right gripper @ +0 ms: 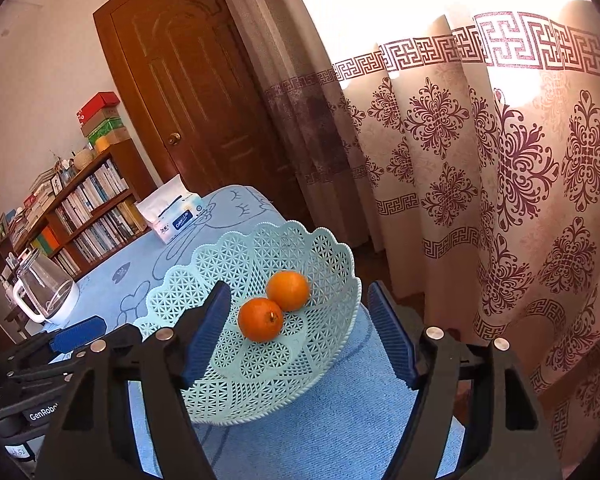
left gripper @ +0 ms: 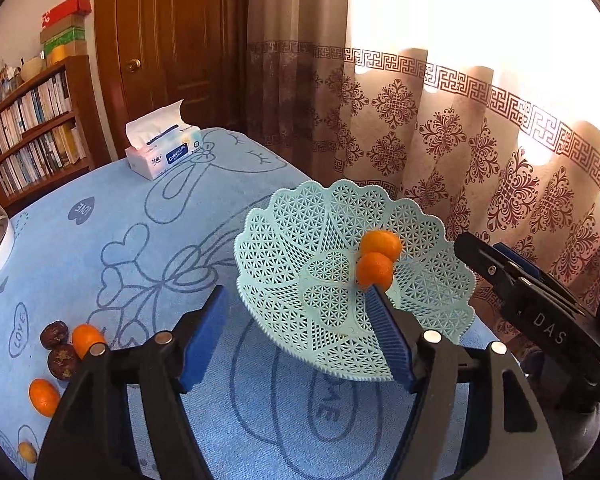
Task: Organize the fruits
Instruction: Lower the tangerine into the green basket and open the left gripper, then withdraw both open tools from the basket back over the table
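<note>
A table covered by a light blue terry cloth (left gripper: pixel 148 240) printed with hearts and outline drawings carries everything. Near its curtain-side edge sits a pale mint, scallop-rimmed plastic lattice basket (left gripper: pixel 284 240), and in its bottom lie two round orange tangerines (right gripper: pixel 274 306) touching one another. The left gripper (left gripper: pixel 300 316) reaches toward the basket with its blue-padded jaws spread apart and nothing between them; one pad overlaps the basket's near rim beside the fruit. The right gripper (right gripper: pixel 296 312) frames the basket with its jaws likewise wide and empty, the tangerines seen between the pads but untouched. Only the left wrist view shows the fruit outside the basket, on the cloth to the left: two more orange tangerines (left gripper: pixel 86 340), two dark brown wrinkled round fruits (left gripper: pixel 58 350) close beside them, and a small yellow fruit (left gripper: pixel 27 451) at the bottom edge. Only the right wrist view shows in full the clear glass jug with a white handle (right gripper: pixel 46 292). A white tissue pack (left gripper: pixel 162 148) stands at the table's far end.
</note>
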### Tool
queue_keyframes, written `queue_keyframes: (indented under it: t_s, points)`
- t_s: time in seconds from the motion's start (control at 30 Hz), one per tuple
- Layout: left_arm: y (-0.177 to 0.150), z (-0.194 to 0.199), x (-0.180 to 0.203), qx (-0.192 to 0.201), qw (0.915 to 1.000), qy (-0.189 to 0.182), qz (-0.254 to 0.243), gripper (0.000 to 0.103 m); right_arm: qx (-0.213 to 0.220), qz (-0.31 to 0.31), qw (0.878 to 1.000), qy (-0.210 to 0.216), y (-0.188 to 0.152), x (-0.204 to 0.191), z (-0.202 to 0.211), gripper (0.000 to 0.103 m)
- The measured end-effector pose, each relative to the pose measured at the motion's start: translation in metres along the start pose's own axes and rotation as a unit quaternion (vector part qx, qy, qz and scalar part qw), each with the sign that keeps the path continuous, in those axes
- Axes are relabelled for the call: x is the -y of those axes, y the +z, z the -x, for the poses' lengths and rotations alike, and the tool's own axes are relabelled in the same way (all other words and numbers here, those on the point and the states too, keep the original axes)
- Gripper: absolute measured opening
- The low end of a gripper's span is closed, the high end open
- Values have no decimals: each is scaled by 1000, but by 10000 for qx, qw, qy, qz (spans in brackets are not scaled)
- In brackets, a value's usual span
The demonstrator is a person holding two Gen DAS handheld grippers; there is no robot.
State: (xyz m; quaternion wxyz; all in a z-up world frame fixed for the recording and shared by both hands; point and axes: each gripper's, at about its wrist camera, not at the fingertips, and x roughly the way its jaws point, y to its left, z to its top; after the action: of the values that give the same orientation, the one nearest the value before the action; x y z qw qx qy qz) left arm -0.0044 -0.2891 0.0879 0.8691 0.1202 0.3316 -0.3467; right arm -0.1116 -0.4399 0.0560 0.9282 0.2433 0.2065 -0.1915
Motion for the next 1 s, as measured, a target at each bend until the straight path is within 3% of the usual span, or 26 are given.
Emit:
queue_keyframes:
  t_s: [0.07, 0.17, 0.4, 0.63, 1.0]
  points:
    - [0, 3, -1, 53, 10000, 33, 17, 88, 6, -12, 10000, -4, 0, 0, 0, 73]
    - [0, 6, -2, 89, 9999, 83, 7, 92, 29, -54, 10000, -15, 0, 2, 1, 73]
    - [-1, 15, -6, 210, 9994, 274, 5, 94, 90, -96, 9999, 5, 0, 2, 2, 81]
    - [-2, 28, -13, 321, 9984, 472, 17, 95, 182, -81, 9998, 30, -2, -1, 6, 81]
    - [-5, 61, -52, 608, 9937, 884, 333, 95, 358, -29, 9993, 140, 0, -8, 16, 87]
